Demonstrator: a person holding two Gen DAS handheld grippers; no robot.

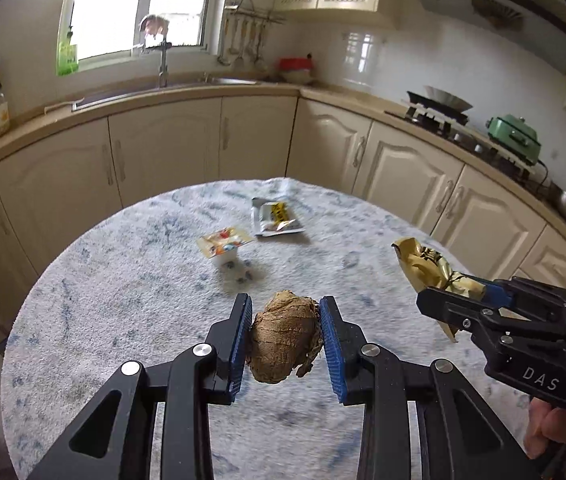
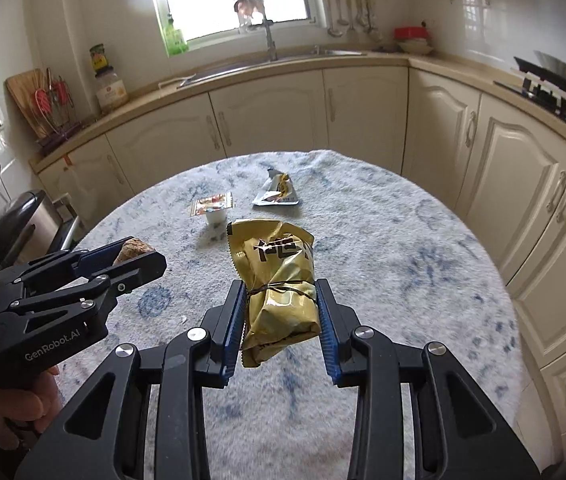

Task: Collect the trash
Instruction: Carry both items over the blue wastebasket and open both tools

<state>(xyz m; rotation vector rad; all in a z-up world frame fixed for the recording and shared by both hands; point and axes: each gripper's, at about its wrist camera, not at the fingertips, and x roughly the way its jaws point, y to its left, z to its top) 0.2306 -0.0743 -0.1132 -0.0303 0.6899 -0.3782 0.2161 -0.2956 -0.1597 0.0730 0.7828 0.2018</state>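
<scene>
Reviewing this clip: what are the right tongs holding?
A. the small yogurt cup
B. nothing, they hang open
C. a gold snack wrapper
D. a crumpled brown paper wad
C. In the right wrist view the right tongs clamp a crumpled gold snack wrapper between their blue pads, above the table; the brown wad sits in the left tongs.

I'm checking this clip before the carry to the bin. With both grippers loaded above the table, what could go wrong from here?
1. The left gripper pinches the brown crumpled wad only at its sides; its loose lower flap could let it slip out.
2. The right gripper clamps just the lower part of the gold wrapper; the slick top may flop or slide free.
3. The small cup and silver wrapper lie on the table, easily forgotten.
</scene>
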